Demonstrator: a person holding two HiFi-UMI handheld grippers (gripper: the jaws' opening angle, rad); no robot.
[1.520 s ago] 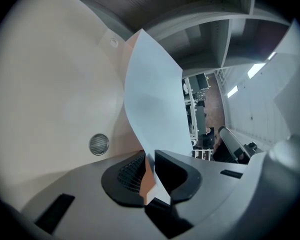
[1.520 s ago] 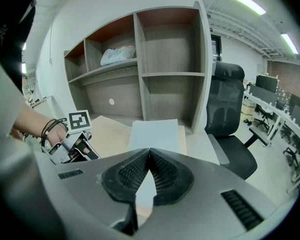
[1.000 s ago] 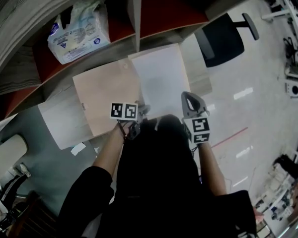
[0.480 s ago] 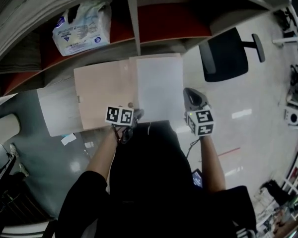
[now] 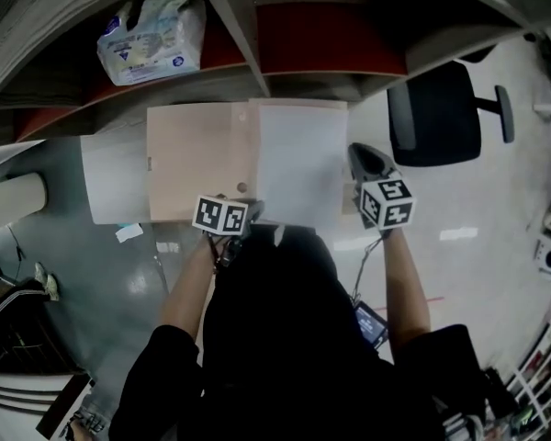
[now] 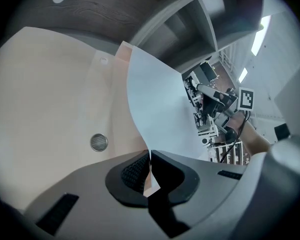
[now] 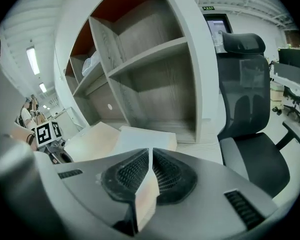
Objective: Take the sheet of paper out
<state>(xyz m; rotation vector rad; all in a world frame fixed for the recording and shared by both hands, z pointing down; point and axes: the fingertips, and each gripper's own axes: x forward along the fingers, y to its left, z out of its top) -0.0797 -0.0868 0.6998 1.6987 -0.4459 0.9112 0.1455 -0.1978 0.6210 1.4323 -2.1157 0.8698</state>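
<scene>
The left fingers [image 6: 132, 171] are pressed shut on the near left corner of the sheet of paper [image 6: 160, 109]. Its white edge curves down and runs straight into the slit between the two pads. Whether the tan flap under that corner is caught with it, I cannot tell. Just to the left of these fingers lies the open folder [image 6: 50, 99], tan inside face up, with a round snap [image 6: 99, 142] close to the fingertips. In the head view the sheet covers the folder's right half, stretching away from the left fingers toward the shelf [image 5: 231, 26].

The right fingers [image 7: 167, 174] are closed together as well. A pale strip shows in the slit between their pads, and what it is cannot be made out. The sheet lies ahead of them and to their left. In the head view its right edge is just beside the fingertips, and no contact shows there. To the right of these fingers stands a black office chair [image 7: 245, 99]. Straight beyond them rises the grey-wood shelf, its back panels red. A white plastic pack [image 5: 151, 35] sits in one shelf compartment, well beyond the left fingers and off to their left.
</scene>
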